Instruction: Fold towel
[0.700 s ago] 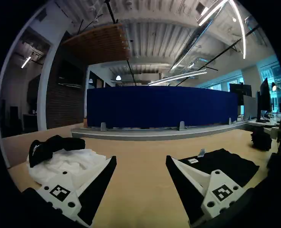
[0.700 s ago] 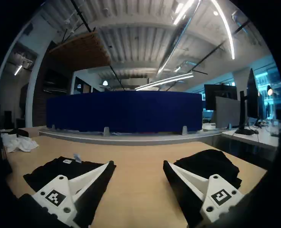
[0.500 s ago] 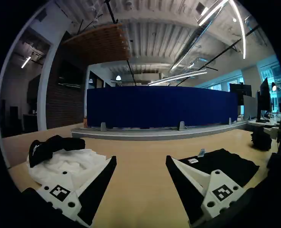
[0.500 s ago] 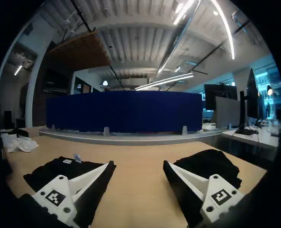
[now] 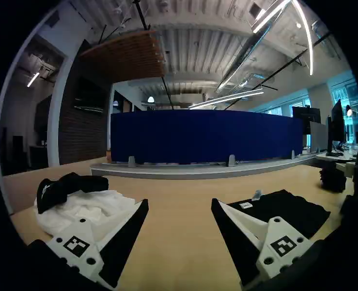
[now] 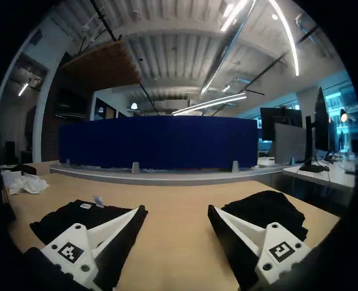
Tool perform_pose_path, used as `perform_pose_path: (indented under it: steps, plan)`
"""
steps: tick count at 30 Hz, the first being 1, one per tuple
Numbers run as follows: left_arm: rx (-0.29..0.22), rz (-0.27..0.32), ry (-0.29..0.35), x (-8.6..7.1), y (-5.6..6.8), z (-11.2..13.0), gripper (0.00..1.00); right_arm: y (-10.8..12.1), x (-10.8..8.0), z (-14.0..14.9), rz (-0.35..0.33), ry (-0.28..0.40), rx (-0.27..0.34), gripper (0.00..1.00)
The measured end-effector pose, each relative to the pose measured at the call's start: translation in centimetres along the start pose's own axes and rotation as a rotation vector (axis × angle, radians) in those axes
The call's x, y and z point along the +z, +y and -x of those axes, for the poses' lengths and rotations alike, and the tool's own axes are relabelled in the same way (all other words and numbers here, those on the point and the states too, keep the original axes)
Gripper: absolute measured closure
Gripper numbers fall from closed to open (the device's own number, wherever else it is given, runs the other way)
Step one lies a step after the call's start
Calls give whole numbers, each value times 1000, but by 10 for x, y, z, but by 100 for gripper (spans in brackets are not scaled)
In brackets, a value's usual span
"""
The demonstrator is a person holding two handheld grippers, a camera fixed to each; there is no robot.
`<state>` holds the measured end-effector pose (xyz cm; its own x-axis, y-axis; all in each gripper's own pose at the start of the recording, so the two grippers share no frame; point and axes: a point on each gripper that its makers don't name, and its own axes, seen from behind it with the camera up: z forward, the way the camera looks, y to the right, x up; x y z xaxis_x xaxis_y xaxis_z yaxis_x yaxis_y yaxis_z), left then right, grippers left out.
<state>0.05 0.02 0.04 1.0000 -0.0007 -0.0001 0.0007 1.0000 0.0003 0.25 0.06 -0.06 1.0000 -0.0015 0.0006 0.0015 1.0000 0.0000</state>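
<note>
Our left tongs [image 5: 179, 202] and right tongs [image 6: 177, 208] both gape empty. The towel [image 5: 295, 208] lies flat on the counter [image 5: 179, 186] between them: right of the left pair, left of the right.

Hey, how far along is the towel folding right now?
Apparently done: a black stack sits piled on the table. In hand: nothing; the left gripper and right gripper are both open and empty, with a flat black towel lying between them. Left to do: the white towel lies crumpled, a black cloth bunched on it.
</note>
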Motion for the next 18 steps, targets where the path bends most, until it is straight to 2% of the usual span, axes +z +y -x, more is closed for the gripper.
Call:
perform_pose_path:
  steps: [18]
  plan:
    - [2, 0, 0, -1, 0, 0, 4, 0, 0, 1, 0, 0, 0, 0]
